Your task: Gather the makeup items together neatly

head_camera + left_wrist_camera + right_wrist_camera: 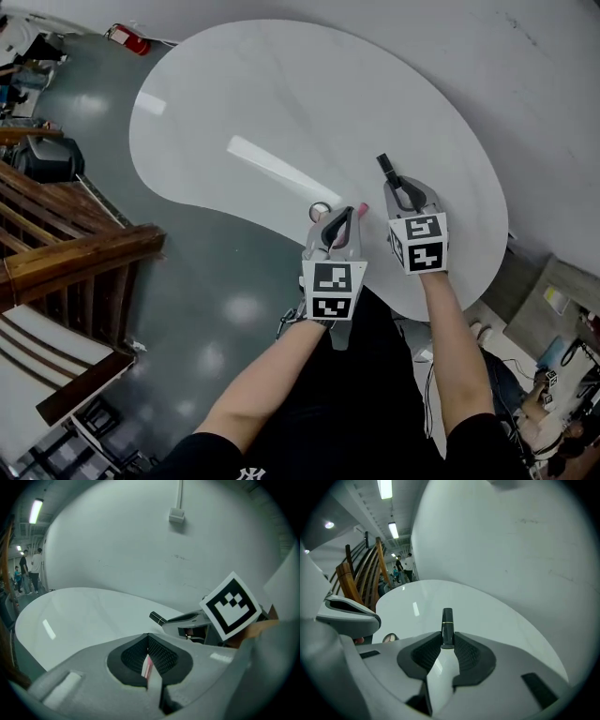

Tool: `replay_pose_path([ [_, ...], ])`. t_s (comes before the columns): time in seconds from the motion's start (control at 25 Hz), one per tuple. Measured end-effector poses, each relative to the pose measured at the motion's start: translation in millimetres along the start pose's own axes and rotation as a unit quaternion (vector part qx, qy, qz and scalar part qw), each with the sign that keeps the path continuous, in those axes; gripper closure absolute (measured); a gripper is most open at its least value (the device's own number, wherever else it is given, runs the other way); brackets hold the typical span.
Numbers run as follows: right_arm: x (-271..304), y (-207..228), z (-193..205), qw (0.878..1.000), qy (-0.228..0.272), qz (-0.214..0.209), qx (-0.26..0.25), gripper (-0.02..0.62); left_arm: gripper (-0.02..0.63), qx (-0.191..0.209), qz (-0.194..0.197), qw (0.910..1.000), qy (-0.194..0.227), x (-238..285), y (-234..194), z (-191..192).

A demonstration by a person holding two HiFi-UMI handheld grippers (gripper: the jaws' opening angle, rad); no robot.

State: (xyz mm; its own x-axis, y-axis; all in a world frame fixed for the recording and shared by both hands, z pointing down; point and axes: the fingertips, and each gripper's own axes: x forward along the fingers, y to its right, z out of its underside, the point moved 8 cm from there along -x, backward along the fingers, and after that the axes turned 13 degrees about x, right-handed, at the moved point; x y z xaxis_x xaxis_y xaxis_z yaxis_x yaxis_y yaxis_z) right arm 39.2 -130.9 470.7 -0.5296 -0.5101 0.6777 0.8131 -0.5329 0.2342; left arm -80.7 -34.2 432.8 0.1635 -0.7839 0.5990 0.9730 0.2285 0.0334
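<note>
1. Clamps the left gripper (342, 216) fully shut on a thin pink-and-white makeup stick (146, 666). Shows only a sliver between the black ribbed pads, plus a pink tip past the jaws in the head view, so no telling its kind or length.
2. Grips a slim black tube with a gold band (447, 627) in the right gripper (398, 187), jaws part-way apart and pressing its sides. Hides the tube's lower end between the pads.
3. Holds both grippers side by side, close but apart, over the near edge of the white kidney-shaped tabletop (281, 94).
4. Half-covers a small round item with a pale middle (321, 210) lying just beside the left jaws; too small to identify.
5. Blurs farther off: brown slatted wooden furniture (56, 244) on the left and distant standing people (30, 569).
</note>
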Motion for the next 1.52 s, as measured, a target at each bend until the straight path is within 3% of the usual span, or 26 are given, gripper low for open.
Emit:
replay_pose_path([
  [0.36,-49.3,-30.2,26.4,0.995,0.043,0.051,0.069,0.497,0.597,0.037,0.033,0.9986,0.017,-33.7,-7.3,10.2],
  [0.76,-76.0,-71.0,76.1,0.979,0.061,0.085,0.174,0.497,0.597,0.070,0.058,0.9956,0.025,-60.1,-14.5,28.6],
  [0.92,-76.5,-77.8,97.3,0.967,0.059,0.094,0.229,0.497,0.597,0.080,0.070,0.9941,0.023,-65.1,-13.0,37.2],
  [1.16,-64.0,-83.2,126.9,0.938,0.064,0.106,0.324,0.497,0.597,0.094,0.086,0.9918,0.014,-66.1,-9.1,54.4],
  [1.52,-46.9,-91.0,139.9,0.916,0.082,0.118,0.374,0.497,0.597,0.107,0.100,0.9893,0.003,-58.1,-13.6,67.2],
])
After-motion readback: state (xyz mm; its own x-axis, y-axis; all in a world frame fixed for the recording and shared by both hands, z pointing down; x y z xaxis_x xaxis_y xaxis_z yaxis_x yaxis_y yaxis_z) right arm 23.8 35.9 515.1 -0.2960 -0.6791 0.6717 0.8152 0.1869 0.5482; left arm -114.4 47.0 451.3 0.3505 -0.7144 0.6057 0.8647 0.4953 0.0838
